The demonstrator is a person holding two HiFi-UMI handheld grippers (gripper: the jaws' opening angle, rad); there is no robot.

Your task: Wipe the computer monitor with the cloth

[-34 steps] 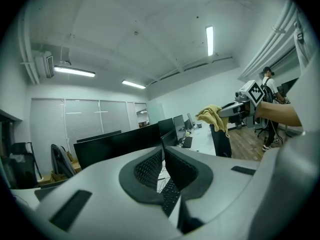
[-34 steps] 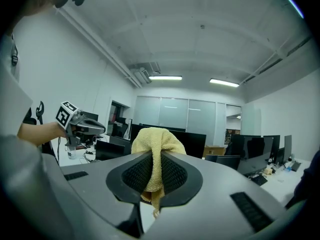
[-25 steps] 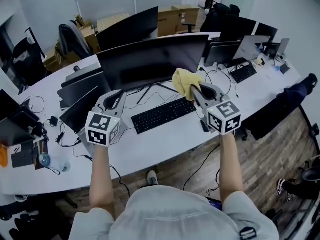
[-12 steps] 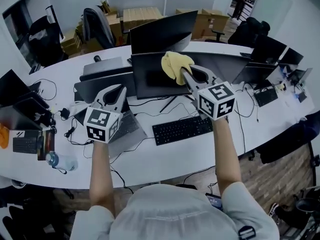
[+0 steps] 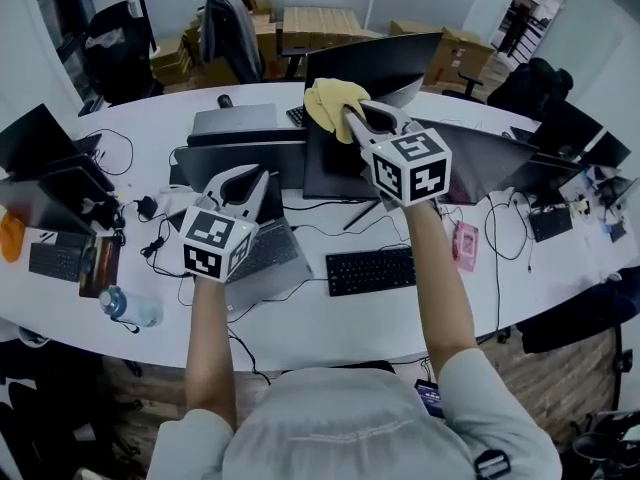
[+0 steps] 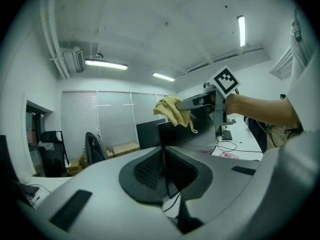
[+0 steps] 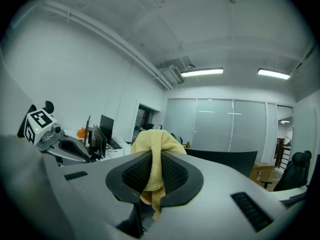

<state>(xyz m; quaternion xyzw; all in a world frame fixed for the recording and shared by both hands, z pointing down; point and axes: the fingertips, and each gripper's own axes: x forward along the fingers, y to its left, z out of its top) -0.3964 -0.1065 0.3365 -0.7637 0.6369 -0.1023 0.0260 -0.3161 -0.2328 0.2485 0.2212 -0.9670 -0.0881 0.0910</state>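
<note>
My right gripper (image 5: 348,116) is shut on a yellow cloth (image 5: 328,102) and is held up at the top left corner of the wide dark monitor (image 5: 470,163). In the right gripper view the cloth (image 7: 155,149) hangs bunched between the pads. My left gripper (image 5: 250,180) hovers lower and to the left, over a grey laptop (image 5: 268,253), shut with nothing in it. The left gripper view looks past its closed pads (image 6: 150,166) at the cloth (image 6: 172,111) and the monitor (image 6: 192,134). Whether the cloth touches the screen cannot be told.
A black keyboard (image 5: 372,270) lies on the white desk (image 5: 330,323) below the monitor, with a pink item (image 5: 465,245) to its right. More monitors (image 5: 50,173) and a water bottle (image 5: 128,308) are at the left. Cables, chairs and cardboard boxes (image 5: 320,20) lie beyond.
The right gripper has carried the cloth up and leftward, from the monitor's lower right side to its top left corner. The left gripper stayed shut, now over the laptop.
</note>
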